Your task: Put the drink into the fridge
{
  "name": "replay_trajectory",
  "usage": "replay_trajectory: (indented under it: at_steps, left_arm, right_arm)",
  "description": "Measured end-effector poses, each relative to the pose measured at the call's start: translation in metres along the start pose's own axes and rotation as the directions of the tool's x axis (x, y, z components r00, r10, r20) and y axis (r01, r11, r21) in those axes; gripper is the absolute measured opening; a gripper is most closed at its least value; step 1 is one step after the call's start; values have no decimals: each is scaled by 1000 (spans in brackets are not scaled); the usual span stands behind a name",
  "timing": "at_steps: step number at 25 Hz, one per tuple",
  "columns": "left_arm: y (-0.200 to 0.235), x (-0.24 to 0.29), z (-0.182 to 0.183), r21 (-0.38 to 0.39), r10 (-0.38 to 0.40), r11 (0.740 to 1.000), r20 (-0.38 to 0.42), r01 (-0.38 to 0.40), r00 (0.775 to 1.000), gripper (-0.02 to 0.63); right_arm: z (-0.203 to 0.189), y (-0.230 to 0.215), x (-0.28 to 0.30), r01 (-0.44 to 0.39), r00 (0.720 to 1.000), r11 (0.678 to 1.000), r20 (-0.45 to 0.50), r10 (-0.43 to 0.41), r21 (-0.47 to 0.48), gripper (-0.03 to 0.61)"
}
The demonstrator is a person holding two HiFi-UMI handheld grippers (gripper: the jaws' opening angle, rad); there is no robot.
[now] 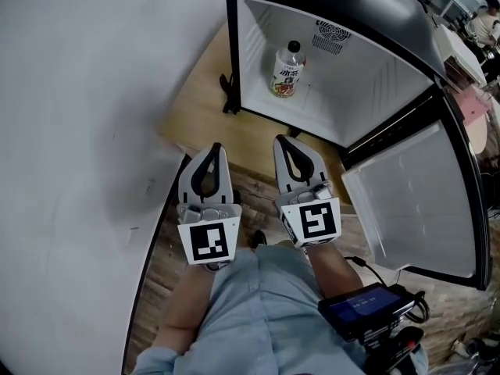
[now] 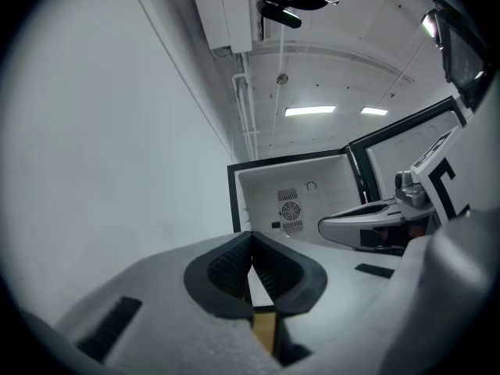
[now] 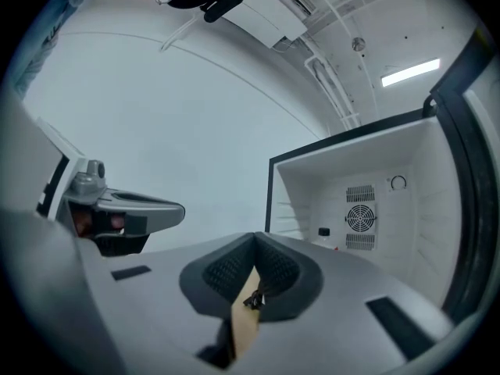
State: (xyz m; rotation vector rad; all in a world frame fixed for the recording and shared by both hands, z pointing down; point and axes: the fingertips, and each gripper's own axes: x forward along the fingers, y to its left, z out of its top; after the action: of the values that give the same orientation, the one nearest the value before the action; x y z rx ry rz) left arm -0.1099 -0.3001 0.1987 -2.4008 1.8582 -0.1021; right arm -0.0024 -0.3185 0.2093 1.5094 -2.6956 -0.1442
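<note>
The drink bottle (image 1: 287,70), clear with a black cap and a colourful label, stands upright inside the open mini fridge (image 1: 367,84), near its back left. Only its cap (image 3: 323,232) peeks over my jaws in the right gripper view. My left gripper (image 1: 216,148) and right gripper (image 1: 283,141) hover side by side in front of the fridge, well back from the bottle. Both are shut with nothing between the tips. Each gripper view shows the other gripper alongside and the fridge's white interior ahead.
The fridge door (image 1: 422,201) hangs open to the right, its white inner panel facing up. The fridge sits on a light wooden table (image 1: 205,108) beside a white wall (image 1: 86,116). A handheld device with a screen (image 1: 367,309) shows at the lower right.
</note>
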Motion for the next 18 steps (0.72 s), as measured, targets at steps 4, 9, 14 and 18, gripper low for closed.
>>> replay_trajectory:
  at_steps: [4,9,14,18]
  left_arm:
    - [-1,-1,6,6,0,1000,17,0,1000,8]
    - [-3,-2,9,9,-5,1000,20,5,1000,8]
    - [-4,0,8,11,-10,1000,17,10,1000,8]
    - [-5,1,8,14,-16,1000,16,16,1000,8]
  right_arm:
    - [3,1,-1,-5,1000,1000,2,5,-5,4]
    - [7,3,-2,-4,1000,1000,11,4,-16,5]
    - [4,0,-2,4,1000,1000,8,-4,-8,3]
    - [4,0,-1,9,1000,1000,4,-8,-7,5]
